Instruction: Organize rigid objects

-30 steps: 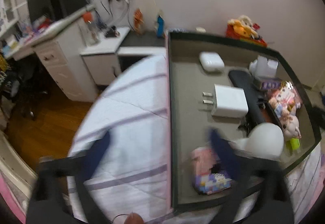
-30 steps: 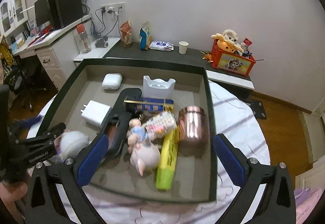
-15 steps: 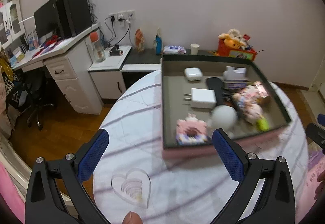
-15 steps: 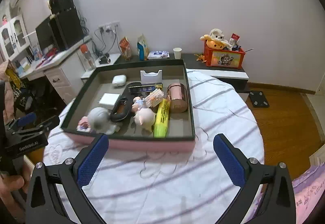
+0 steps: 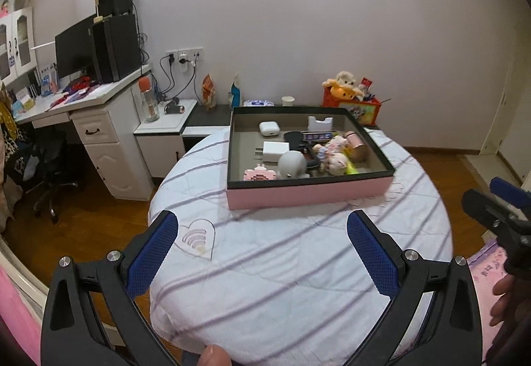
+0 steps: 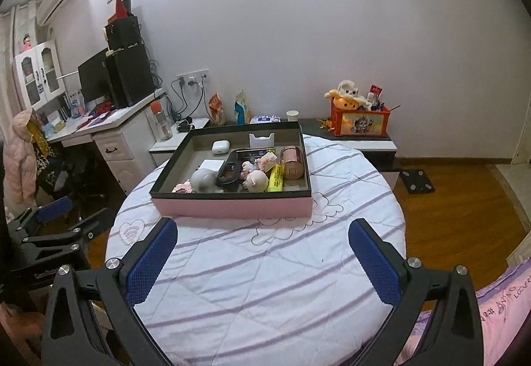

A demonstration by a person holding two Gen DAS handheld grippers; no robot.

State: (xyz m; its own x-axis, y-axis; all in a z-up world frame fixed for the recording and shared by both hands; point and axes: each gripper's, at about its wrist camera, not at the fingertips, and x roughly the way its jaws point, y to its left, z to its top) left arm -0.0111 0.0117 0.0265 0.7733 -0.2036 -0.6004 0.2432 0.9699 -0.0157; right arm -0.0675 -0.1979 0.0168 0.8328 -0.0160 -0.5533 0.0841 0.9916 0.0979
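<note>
Both grippers hang over the near part of a round bench (image 6: 265,283) covered in a white cloth with purple stripes. The left gripper (image 5: 262,246) has its blue-padded fingers (image 5: 152,253) spread wide apart with nothing between them; the right gripper (image 6: 264,253) is likewise spread wide and empty. Ahead of both, well beyond the fingertips, a shallow pink box (image 6: 232,205) with a dark rim sits on the cloth. Inside it lie a white charger (image 5: 275,151), a white earbud case (image 5: 268,128), a grey rounded toy (image 5: 292,163), a pink block toy (image 5: 260,174), a black handled tool (image 6: 229,171), a pig figurine (image 6: 256,181), a yellow marker (image 6: 276,178) and a copper-coloured cup (image 6: 292,162) on its side, crowded together toward the box's near right part. A heart is stitched into the cloth (image 5: 196,238) just ahead of the left gripper's left finger. To the far left stands a white desk (image 6: 116,140).
</note>
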